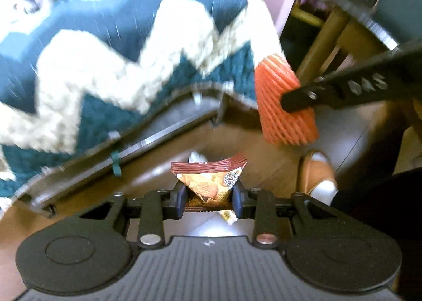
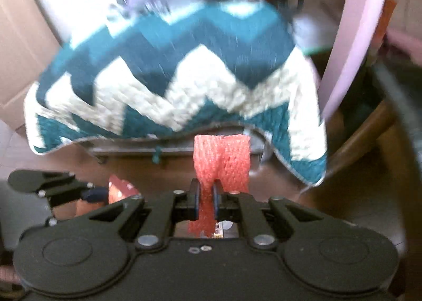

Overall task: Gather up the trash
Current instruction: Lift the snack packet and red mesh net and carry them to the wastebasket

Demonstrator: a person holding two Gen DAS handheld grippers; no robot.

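The left gripper (image 1: 209,199) has its jaws pinching a small snack packet (image 1: 211,182), brown and ridged along the crimped top edge, with a printed picture of golden crackers and a round silver emblem on its face; the packet is squeezed in at the middle and hangs above the brown floor (image 1: 253,148), below the edge of the zigzag blanket (image 1: 105,71). The right gripper (image 2: 206,202) has its jaws pressed nearly together on a strip of orange-red foam netting (image 2: 224,158), a soft mesh sleeve that flares out wide above the pinch, in front of the blanket's lower hem.

The left wrist view shows the netting from the side, as a ribbed orange cone just right of the blanket, held by a black finger, and a person's slippered foot (image 1: 317,171) on the floor. The right wrist view shows the packet only as a red-brown corner left of the netting, plus a cardboard box (image 2: 23,45) left of the blanket and a pale pink frame (image 2: 350,37) to its right.
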